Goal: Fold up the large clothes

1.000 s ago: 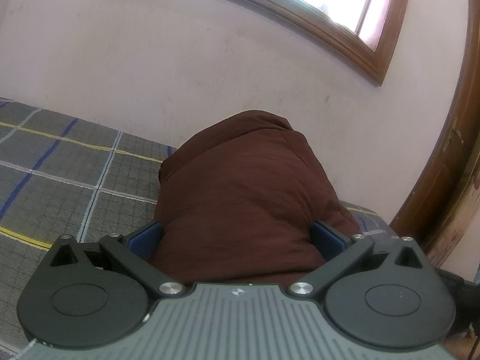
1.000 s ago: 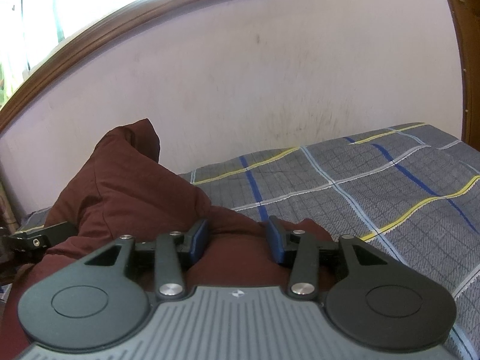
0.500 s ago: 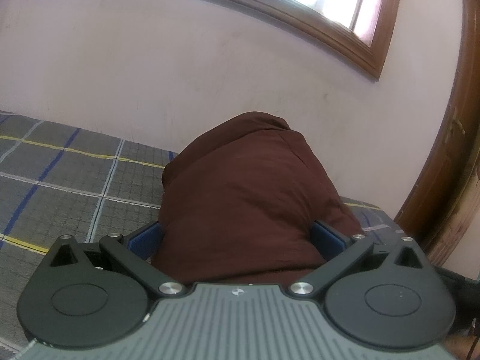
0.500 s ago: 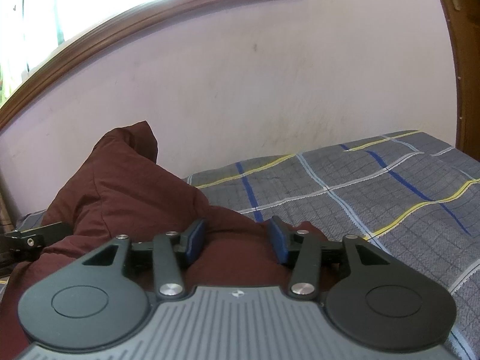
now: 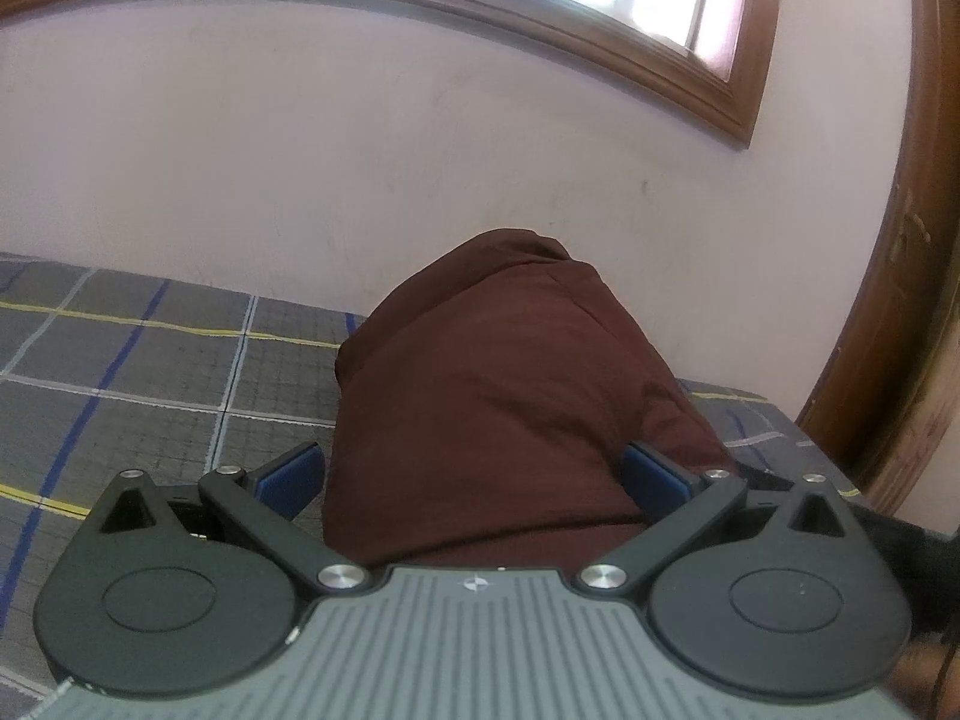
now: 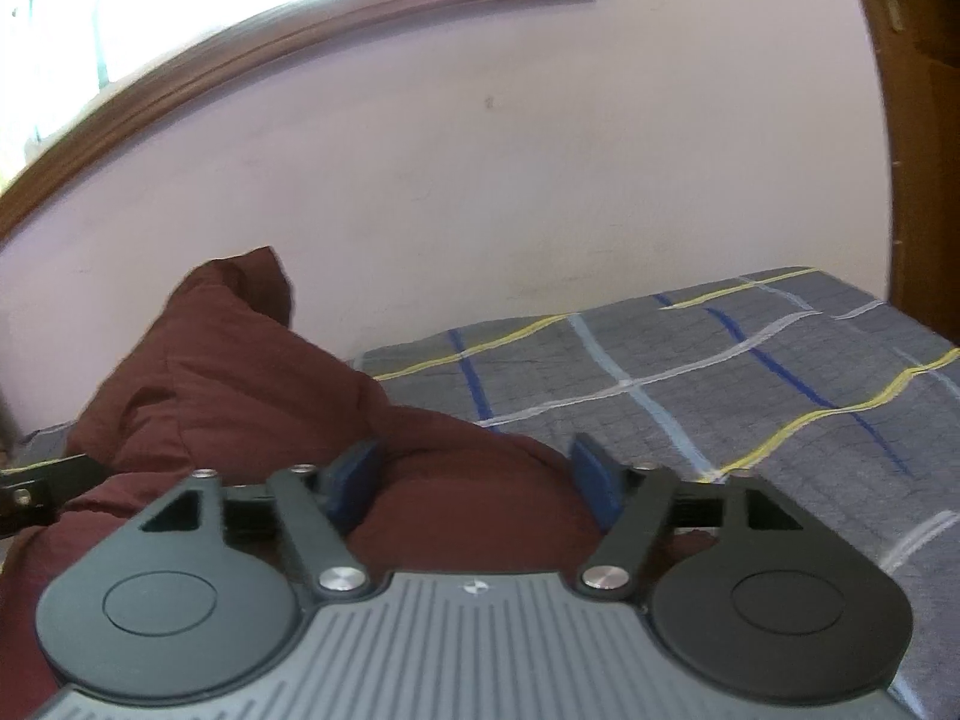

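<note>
- Bunching on the bed's left side, the maroon garment remains an unfolded heap by the wall.
- Left tool spread around cloth; right tool has just been opening, fabric between unpinched.
- Folding seemingly barely begun.

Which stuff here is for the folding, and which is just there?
For the job:
- maroon garment
- left gripper
- right gripper, jaws just opening

Just there:
- checked bedsheet
- wall
- window frame

maroon garment; grey bedsheet checked with blue, yellow and white lines; pale pink wall; brown window frame.
</note>
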